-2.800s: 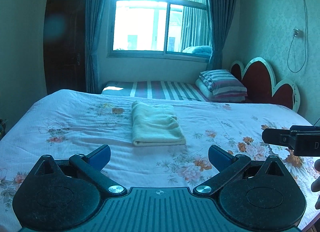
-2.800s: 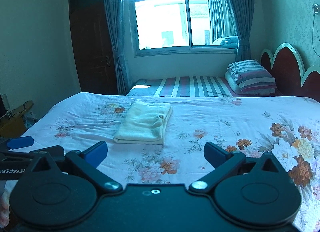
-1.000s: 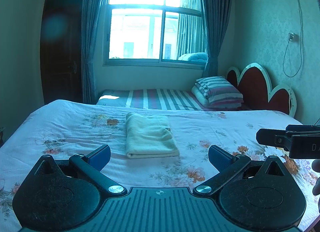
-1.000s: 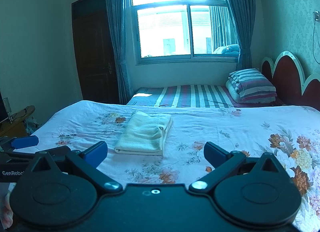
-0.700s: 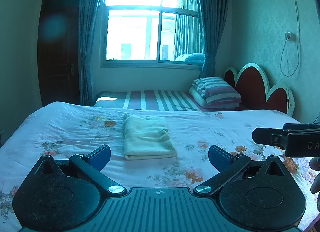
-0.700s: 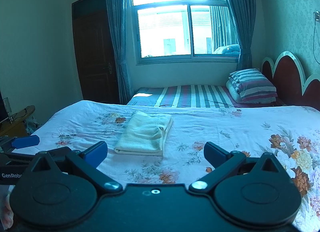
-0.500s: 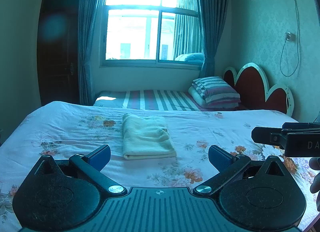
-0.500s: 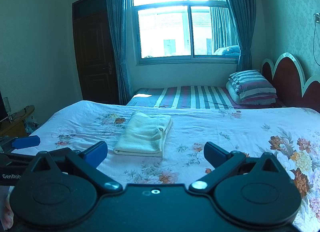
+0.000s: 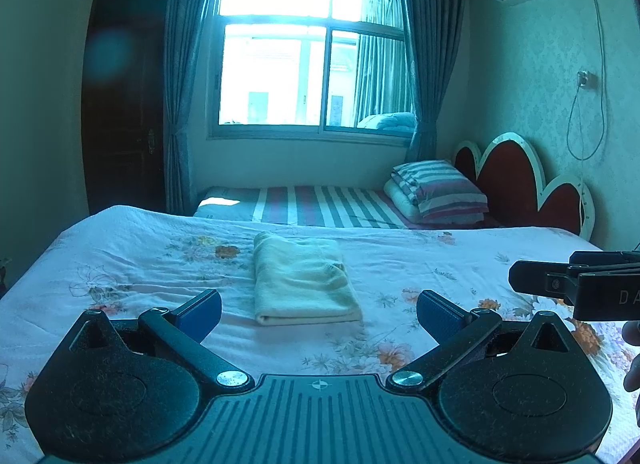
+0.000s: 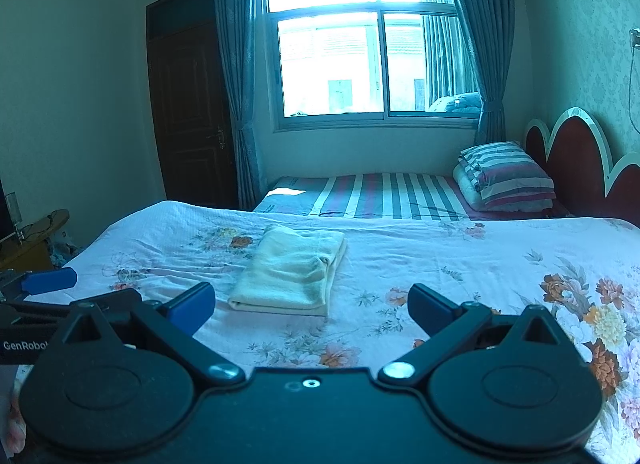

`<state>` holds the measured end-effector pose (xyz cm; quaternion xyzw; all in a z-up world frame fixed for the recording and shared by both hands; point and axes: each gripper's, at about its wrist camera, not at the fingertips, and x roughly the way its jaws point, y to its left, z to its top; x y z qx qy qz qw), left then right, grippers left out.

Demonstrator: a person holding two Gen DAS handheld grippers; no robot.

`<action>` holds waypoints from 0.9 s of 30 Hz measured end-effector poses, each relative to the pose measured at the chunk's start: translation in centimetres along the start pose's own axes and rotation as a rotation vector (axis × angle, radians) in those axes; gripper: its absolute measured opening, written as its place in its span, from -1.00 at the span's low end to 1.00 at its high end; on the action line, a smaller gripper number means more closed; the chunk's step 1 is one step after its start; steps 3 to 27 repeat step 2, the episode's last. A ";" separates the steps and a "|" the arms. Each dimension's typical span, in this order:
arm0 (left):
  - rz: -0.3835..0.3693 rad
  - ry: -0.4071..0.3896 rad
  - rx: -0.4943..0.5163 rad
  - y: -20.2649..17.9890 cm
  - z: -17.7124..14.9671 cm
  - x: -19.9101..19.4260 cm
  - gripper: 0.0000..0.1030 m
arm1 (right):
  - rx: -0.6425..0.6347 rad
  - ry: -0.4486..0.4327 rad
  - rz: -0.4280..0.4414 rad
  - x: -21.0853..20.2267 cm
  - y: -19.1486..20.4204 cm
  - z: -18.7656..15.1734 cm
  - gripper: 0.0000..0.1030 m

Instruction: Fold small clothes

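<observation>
A pale yellow folded cloth (image 9: 304, 280) lies flat on the floral bedspread (image 9: 420, 264), a neat rectangle with its folded edge toward me. My left gripper (image 9: 319, 312) hovers open in front of it, well short of the cloth, nothing between its blue pads. The same folded cloth (image 10: 290, 274) shows in the right wrist view, left of centre. My right gripper (image 10: 311, 307) is open too and holds nothing. Each gripper appears at the edge of the other's view: the right one (image 9: 576, 284) and the left one (image 10: 44, 284).
Beyond the floral bed lies a striped mattress (image 9: 320, 205) with stacked striped pillows (image 9: 436, 191) against a red scalloped headboard (image 9: 520, 179). A window with curtains (image 9: 308, 59) and a dark door (image 10: 188, 111) stand behind. A wooden table (image 10: 28, 240) sits far left.
Both grippers have drawn back and lifted slightly from the bed over the last seconds; the folded cloth lies still. Both stay open.
</observation>
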<state>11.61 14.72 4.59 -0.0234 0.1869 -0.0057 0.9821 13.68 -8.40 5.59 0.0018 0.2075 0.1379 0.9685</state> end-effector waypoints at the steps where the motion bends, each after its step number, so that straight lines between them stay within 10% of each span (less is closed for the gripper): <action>1: 0.000 -0.002 -0.003 0.0 0.0 -0.1 0.99 | -0.001 0.001 0.000 0.0 0.0 0.0 0.99; 27: 0.001 -0.002 -0.007 -0.1 0.0 -0.1 0.99 | -0.003 0.002 0.000 0.1 0.0 0.0 0.99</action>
